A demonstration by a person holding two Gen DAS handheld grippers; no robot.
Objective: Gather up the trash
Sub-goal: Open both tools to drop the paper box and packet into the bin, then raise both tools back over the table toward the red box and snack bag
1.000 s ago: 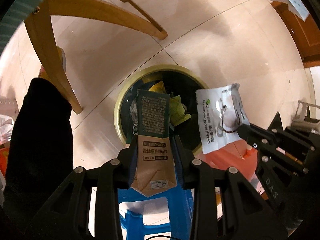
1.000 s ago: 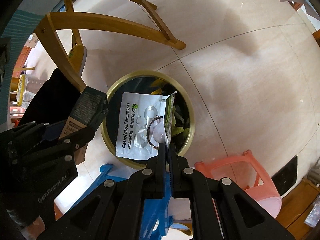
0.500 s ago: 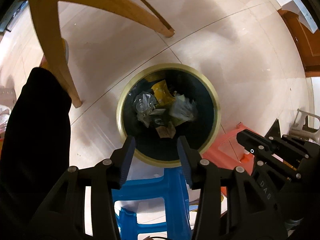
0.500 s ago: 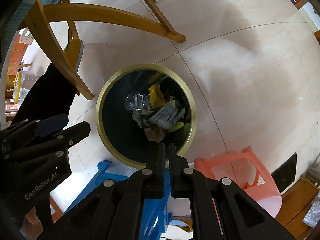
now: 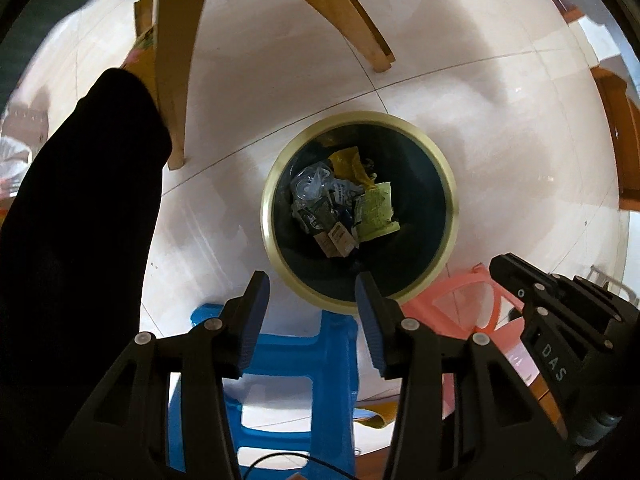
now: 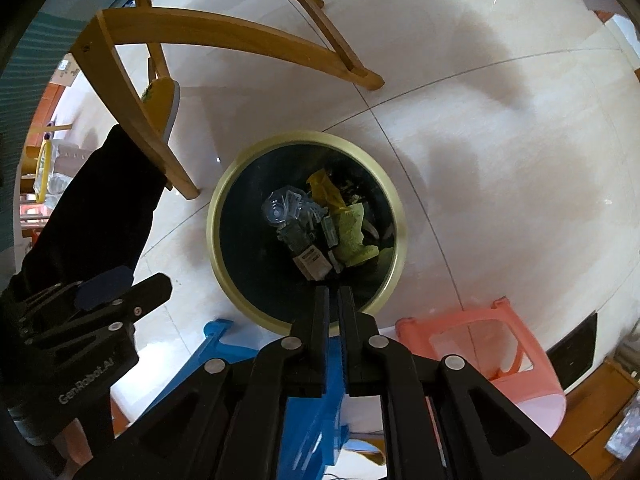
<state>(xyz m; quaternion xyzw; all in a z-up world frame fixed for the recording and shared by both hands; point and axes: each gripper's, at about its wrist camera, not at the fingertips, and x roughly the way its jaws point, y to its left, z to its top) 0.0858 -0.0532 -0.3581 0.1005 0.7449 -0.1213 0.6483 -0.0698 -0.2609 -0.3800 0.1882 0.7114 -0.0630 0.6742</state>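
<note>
Trash [image 5: 340, 204] is lying inside the bin [image 5: 448, 184]. Left gripper [image 5: 312, 312] is hanging wide and empty at six o'clock; right gripper [image 6: 334, 308] has just been opening, nothing between. Swinging away carelessly risks clipping the rim.

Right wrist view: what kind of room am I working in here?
Probably a home dining or living area: a pale tiled floor, a wooden chair, plastic stools in blue and pink, and a round trash bin holding wrappers.
</note>
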